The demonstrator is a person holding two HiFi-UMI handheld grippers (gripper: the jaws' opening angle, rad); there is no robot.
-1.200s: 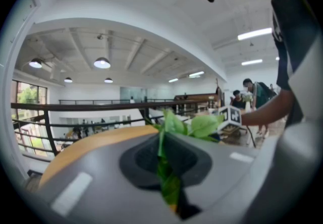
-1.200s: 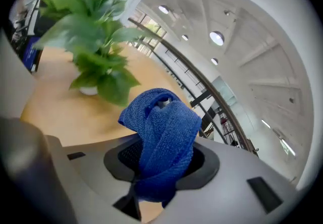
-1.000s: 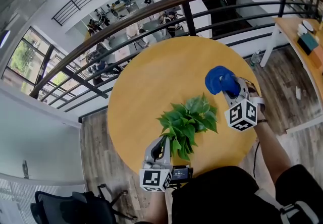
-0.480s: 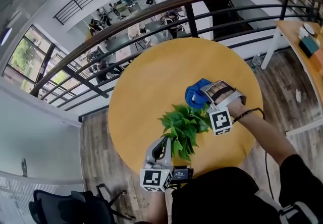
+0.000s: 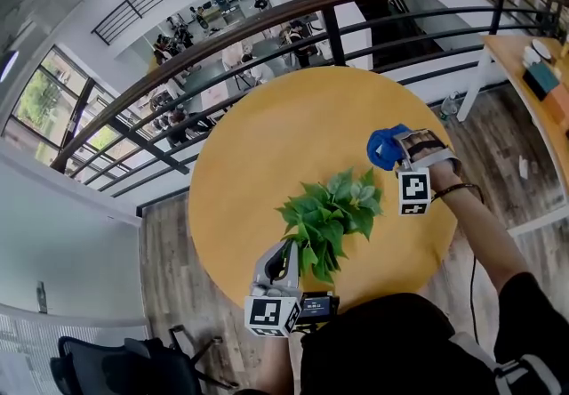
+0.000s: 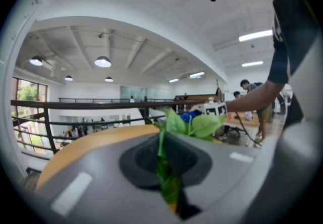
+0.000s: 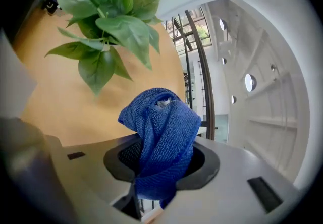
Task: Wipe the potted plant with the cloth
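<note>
Holding the cloth (image 5: 382, 148) clamped in the right gripper (image 5: 397, 151), jaws pressed tight on the blue wad. Hovering now over the table (image 5: 258, 144) at the right of the plant (image 5: 331, 217), near its far right leaves but clear of them. Same gap seen in the right gripper view: cloth (image 7: 160, 137) bunched up out of the jaws, plant (image 7: 113, 21) off beyond it, nothing touching.

Half a second ago, lay in over those far right leaves with the cloth down on them. A second ago, stood off to the right, much as now. So: went in, brushed across, drew back out and rolled over on the way.

Reads as one wiping stroke finished, not the whole job. Left and near leaves probably yet to be wiped, so likely another pass to come.

Pinching a near leaf (image 6: 166, 182) in the left gripper (image 5: 283, 261), jaws closed right down on it. Unmoved through the second; seemingly steadying the plant against the wiping.

Plant itself unshifted, sitting mid-table, somewhat toward the near edge. Worth minding: a hard stroke against that pinned leaf could tear it.
</note>
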